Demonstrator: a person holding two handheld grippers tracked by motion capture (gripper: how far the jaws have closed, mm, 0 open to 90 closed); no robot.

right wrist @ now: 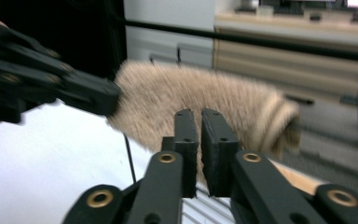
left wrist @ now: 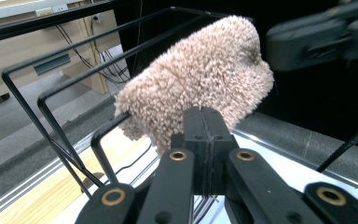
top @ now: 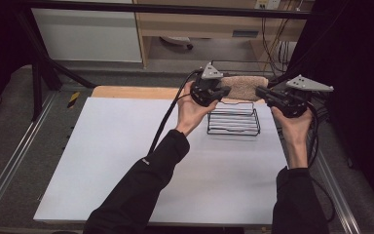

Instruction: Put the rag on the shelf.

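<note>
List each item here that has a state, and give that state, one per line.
Towel: fluffy beige, bunched, held up above the rack between both grippers.
Wire rack: upright on the white table, nothing on its base.
Left gripper: jaws shut on the towel's end.
Right gripper: jaws shut on the towel's other end.

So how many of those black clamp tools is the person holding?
2. The left hand-held gripper pinches the left end of the fuzzy tan towel; the right hand-held gripper pinches its right end, both above the wire rack.

White table top [top: 126, 161], wooden cabinet [top: 199, 22] behind
</note>
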